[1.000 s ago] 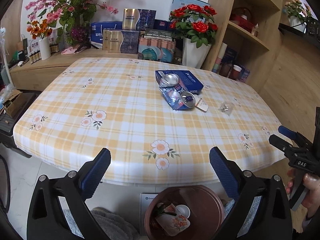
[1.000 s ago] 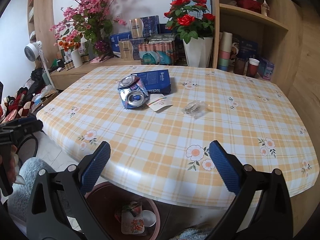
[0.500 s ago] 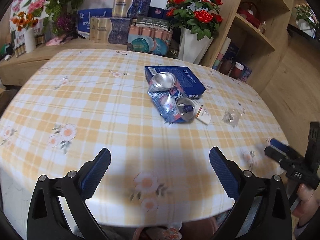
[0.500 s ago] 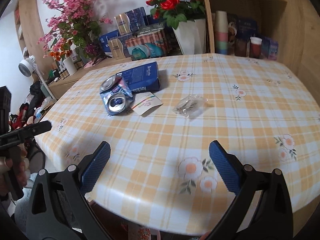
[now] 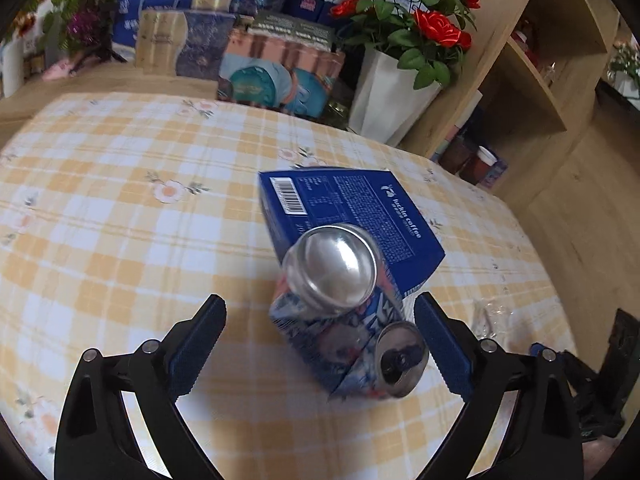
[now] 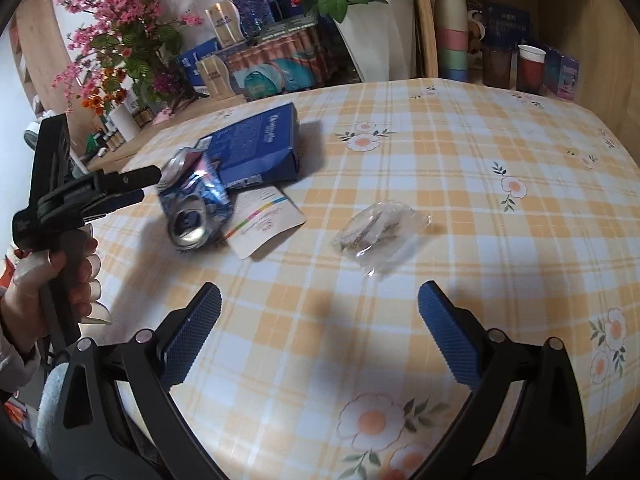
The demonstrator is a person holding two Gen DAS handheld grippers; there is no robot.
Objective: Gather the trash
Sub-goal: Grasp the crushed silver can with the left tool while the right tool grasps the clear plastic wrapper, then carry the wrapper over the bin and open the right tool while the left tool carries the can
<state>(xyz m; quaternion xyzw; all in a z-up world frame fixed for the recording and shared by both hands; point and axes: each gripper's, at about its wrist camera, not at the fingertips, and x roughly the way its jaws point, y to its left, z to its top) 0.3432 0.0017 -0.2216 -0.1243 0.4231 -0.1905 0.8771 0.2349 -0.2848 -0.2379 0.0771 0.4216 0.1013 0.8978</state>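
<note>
A crushed blue drink can point(image 5: 344, 312) lies bent on the checked desk point(image 5: 120, 240), one silver end up, the opened end low beside the right-hand finger of the left gripper point(image 5: 320, 344). That gripper stands wide open around the can, both pads apart from it, holding nothing. Just behind the can, touching it, a blue coffee box point(image 5: 352, 216) lies flat with its barcode face up; whether anything is inside cannot be told. The right wrist view shows what the left largely misses: a white card point(image 6: 266, 220) partly tucked under the can point(image 6: 196, 208), and a crumpled clear plastic wrapper point(image 6: 376, 228) lying apart on the cloth, ahead of the right gripper point(image 6: 320, 340). That gripper too is spread wide and empty above the desk. The same view catches the left gripper point(image 6: 136, 186) from the side, held in a hand point(image 6: 60, 276). Behind the desk stands a white vase of red roses point(image 5: 404, 32).
</note>
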